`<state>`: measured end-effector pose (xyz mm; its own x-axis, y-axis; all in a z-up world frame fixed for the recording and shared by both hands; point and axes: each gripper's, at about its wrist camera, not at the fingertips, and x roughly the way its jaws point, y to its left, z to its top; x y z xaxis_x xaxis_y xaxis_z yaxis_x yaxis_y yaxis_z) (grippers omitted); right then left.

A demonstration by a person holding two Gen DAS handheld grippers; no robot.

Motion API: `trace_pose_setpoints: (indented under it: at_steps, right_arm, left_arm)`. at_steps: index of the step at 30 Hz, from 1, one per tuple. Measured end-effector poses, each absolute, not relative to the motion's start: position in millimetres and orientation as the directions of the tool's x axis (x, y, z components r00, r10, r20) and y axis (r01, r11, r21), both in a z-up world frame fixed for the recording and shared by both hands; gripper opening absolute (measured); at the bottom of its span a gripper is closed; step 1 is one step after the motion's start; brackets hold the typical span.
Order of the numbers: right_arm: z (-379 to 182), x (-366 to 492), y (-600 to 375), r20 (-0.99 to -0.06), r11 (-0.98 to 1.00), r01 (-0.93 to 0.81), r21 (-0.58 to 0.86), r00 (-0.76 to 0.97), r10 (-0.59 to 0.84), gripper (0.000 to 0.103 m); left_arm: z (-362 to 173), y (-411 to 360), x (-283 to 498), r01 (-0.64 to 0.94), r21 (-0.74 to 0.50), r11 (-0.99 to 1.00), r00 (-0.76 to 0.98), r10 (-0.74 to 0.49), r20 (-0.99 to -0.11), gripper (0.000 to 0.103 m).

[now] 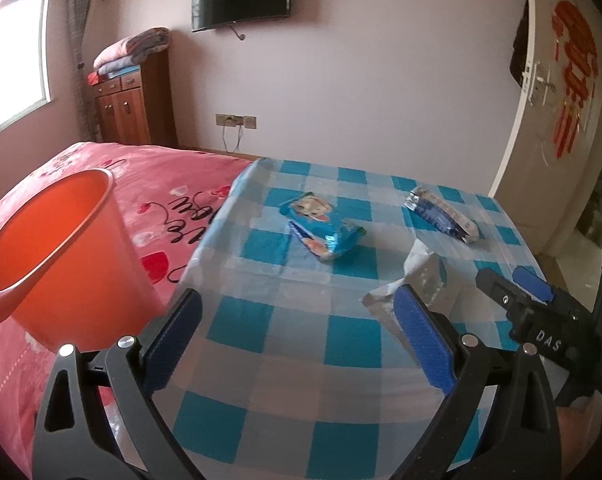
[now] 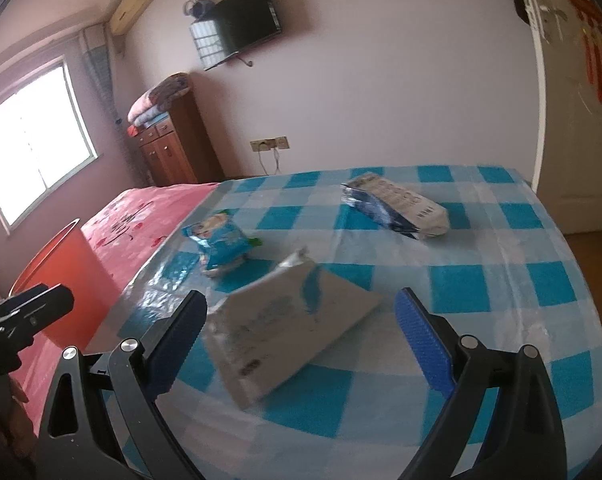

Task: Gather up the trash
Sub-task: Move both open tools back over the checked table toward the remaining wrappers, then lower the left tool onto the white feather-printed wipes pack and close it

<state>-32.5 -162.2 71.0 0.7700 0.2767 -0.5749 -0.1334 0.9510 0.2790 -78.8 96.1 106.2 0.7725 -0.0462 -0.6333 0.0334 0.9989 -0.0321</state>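
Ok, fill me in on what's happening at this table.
A person with a pair of tongs in each hand is clearing trash from the checked table. Three wrappers lie on it: a white packet, a blue snack bag and a dark blue and white wrapper. The right tongs are open around the white packet, not yet closed. The left tongs are open and empty. The orange bin sits on the pink bed.

Lit by daylight from the window point(image 1: 15, 60) at left, blown out to white in both views. Soft, weak shadows only. Glare on the plastic cloth point(image 2: 169, 280) near its left edge. Strong fisheye bending at the borders, dark corners. Slightly hazy, pinkish tint overall.
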Motion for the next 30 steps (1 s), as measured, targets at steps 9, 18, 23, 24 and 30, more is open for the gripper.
trace_pose_setpoints:
  at_steps: [9,18,23,24,30]
  right_arm:
    - [55,-19,-220,-0.592,0.937,-0.036,0.346,0.767,0.248,0.094]
    - [32,-3,-257,-0.623,0.914,0.002,0.405,0.732,0.275,0.094]
    - [23,4,-274,-0.632,0.899,0.019,0.438,0.717,0.293,0.094]
    - [21,6,-277,-0.634,0.896,0.022,0.444,0.714,0.297,0.094]
    - [12,14,-287,-0.649,0.888,0.033,0.459,0.695,0.31,0.094]
  left_arm:
    - [94,46,-66,0.173,0.033,0.984,0.745,-0.108,-0.659,0.097]
    - [68,-20,-47,0.384,0.186,0.904,0.685,-0.144,-0.714,0.097]
    - [49,-37,-27,0.424,0.224,0.878,0.651,-0.123,-0.749,0.097]
    - [46,-40,-23,0.431,0.23,0.872,0.644,-0.119,-0.756,0.097]
    - [29,-52,-6,0.476,0.265,0.839,0.613,-0.1,-0.784,0.097]
